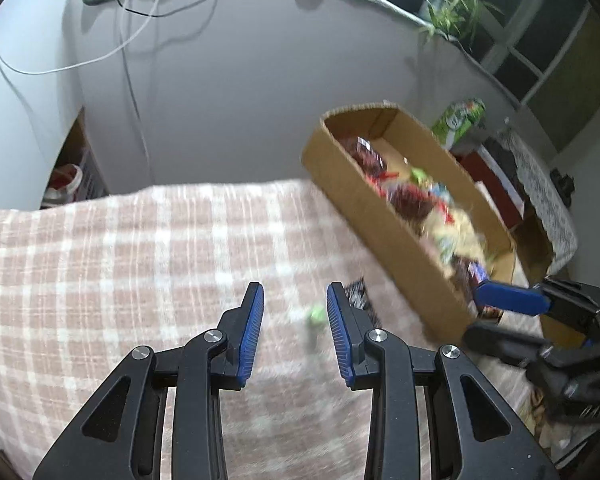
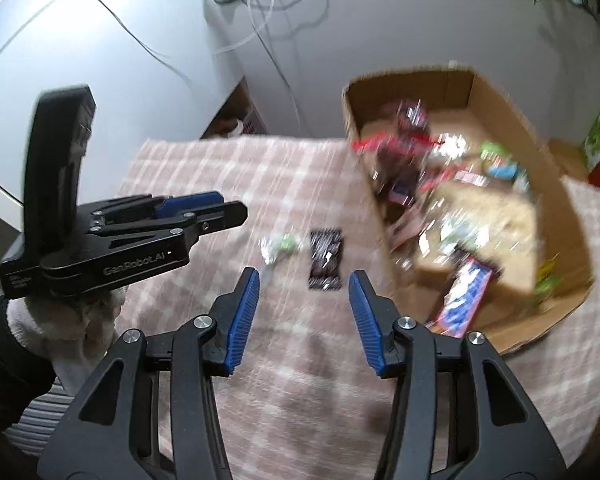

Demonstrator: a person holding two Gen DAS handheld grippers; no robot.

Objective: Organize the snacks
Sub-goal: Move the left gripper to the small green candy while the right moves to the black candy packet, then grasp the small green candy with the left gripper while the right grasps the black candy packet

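Pale walls with trailing cables, a windowsill plant and a dark window frame back the left wrist view, where a pink-and-white checked cloth (image 1: 140, 260) covers the table. At its far right corner sits a long cardboard box (image 1: 380, 216), already holding a blurred heap of snack packets — most of the sorting looks done. The left gripper (image 1: 295, 300) hangs with its jaws apart and empty over a small green sweet (image 1: 316, 314), a dark wrapper (image 1: 358, 296) just beside it. The right gripper (image 1: 496, 312) reaches in near the box's near end. From the right wrist view, the same cloth spreads toward the wall, the box along its right edge. The right gripper (image 2: 304, 280) stands wide and empty, aimed at the dark wrapper lying on the cloth near the box, the green sweet just left of it — apparently the last two to go in.
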